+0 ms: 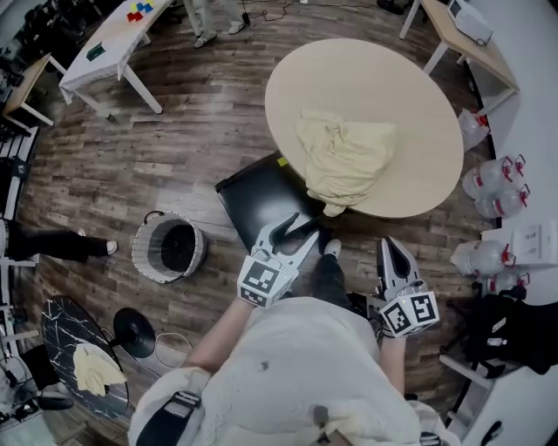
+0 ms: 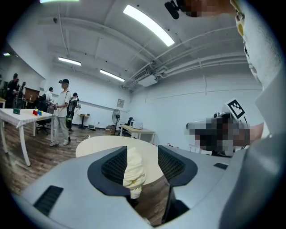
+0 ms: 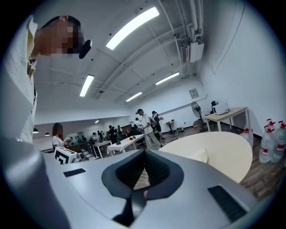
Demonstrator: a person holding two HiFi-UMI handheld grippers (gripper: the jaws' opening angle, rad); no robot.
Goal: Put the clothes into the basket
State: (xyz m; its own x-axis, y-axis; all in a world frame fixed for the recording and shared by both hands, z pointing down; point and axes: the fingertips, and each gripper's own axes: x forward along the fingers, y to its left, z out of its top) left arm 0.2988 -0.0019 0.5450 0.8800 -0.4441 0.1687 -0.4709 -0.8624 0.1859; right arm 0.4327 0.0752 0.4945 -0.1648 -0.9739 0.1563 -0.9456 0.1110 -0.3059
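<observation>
Head view looks steeply down on a round beige counter (image 1: pixel 418 104) at twelve to one o'clock in the picture. The clothes (image 1: pixel 344 157), a crumpled pale yellow heap, lie on its near half, with one fold hanging over the edge closest to the person. A black chair (image 1: pixel 253 196) stands against that edge, at about seven o'clock from the heap.

The basket (image 1: pixel 144 253), round and woven with a dark inside, stands on the wood floor at nine o'clock from the left gripper (image 1: pixel 303 228), well apart from the counter. I can make out no clothes inside it.

The left gripper is over the chair seat and points toward one o'clock, at the heap. Its jaws stand apart and clamp nothing. In the left gripper view the yellow cloth shows in the gap between the pads, but it is far off on the counter and touches neither of them.

The right gripper (image 1: pixel 391 248) is at four o'clock from the heap, short of the counter edge. Its jaws are drawn together at the tips, with nothing between them, and the right gripper view shows the same.

Water bottles (image 1: pixel 497 179) stand on the floor at three o'clock. A white table (image 1: pixel 105 43) carrying coloured blocks (image 1: pixel 139 10) is at eleven o'clock.
</observation>
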